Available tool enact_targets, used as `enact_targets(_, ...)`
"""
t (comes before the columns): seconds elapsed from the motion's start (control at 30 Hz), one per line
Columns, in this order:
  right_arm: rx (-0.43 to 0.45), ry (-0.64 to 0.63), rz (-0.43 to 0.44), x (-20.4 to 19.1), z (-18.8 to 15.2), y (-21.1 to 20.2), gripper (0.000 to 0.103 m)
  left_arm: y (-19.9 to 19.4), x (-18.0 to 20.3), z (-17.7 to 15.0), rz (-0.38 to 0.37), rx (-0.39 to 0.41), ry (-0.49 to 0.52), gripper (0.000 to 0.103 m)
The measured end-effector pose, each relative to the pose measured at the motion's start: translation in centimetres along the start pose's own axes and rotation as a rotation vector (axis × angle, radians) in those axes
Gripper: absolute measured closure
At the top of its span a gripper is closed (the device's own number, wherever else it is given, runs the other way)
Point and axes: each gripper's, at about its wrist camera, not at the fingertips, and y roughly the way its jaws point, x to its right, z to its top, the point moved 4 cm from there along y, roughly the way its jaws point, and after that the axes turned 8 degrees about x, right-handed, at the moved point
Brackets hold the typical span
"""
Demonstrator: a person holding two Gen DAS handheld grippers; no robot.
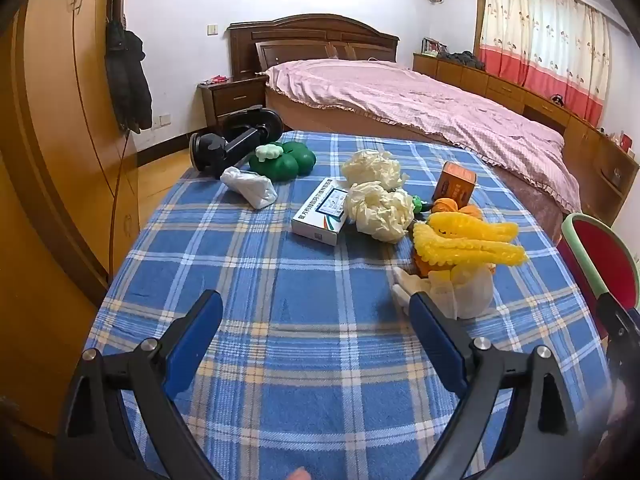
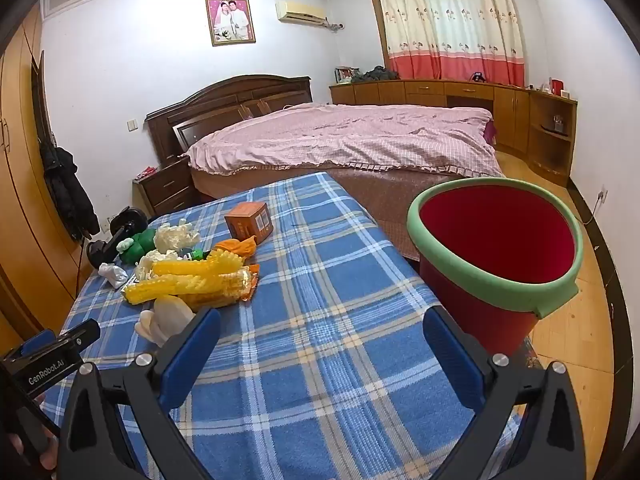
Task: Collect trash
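Observation:
Litter lies on a blue plaid tablecloth: two crumpled cream paper wads, a white medicine box, a small white bag, an orange carton, yellow knobbly pieces and a white wrapper. My left gripper hovers open over bare cloth, its right finger near the white wrapper. My right gripper is open too, above the cloth's near right part. A red bin with a green rim stands just right of the table, empty inside. The yellow pieces and carton lie left of the right gripper.
A green toy and a black stand sit at the table's far left corner. A bed with a pink cover lies beyond the table. A wooden wardrobe runs along the left; the left gripper's body shows bottom left.

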Motion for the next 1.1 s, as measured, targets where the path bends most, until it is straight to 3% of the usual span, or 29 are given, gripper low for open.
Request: enact_targets(1.1,-0.009,0.006,0.000,0.18,-0.10,0.10,0.000,-0.07,-0.53,0.25,-0.005,-0.016,-0.011,0.009)
